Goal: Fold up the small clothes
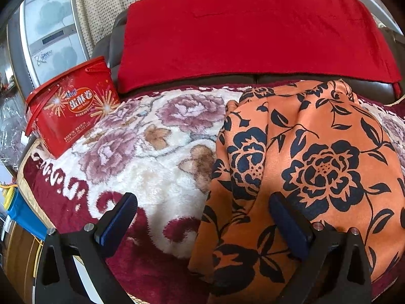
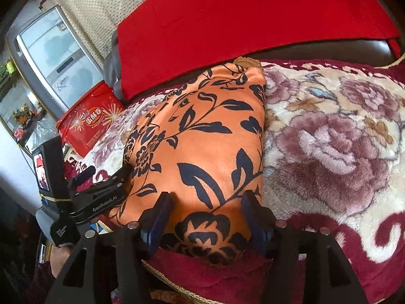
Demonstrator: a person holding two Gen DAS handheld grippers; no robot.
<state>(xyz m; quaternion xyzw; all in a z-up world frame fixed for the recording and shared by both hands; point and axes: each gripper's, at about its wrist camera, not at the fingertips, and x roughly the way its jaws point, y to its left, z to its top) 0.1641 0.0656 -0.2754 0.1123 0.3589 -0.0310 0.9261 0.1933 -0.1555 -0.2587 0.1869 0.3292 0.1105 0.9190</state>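
Work surface is a plush cream blanket point(image 1: 157, 177) with mauve rose pattern and dark red scrolled border, spread over a dark leather sofa seat. A plain red cloth point(image 1: 253, 33) drapes the sofa back behind it; a beige dotted curtain point(image 1: 101, 7) hangs beyond. A red plastic snack tub point(image 1: 73, 111) with firework print sits at the blanket's far left edge, and a grey glass-fronted cabinet point(image 1: 48, 33) stands behind the tub. The task item, an orange satin garment point(image 1: 316, 157) with black floral print, lies bunched on the blanket, its near hem at the front edge. Left tool point(image 1: 202, 225): jaws spread wide, one finger over bare blanket, the other over the garment's left portion; contact with the fabric cannot be judged. Right tool point(image 2: 206, 217): jaws apart, straddling the garment's near hem, pads not pressing it. Garment shape (sleeves, collar) not discernible from folds. Tub lettering too small to read. Blue and yellow items at the lower left in the left wrist view are cut off.
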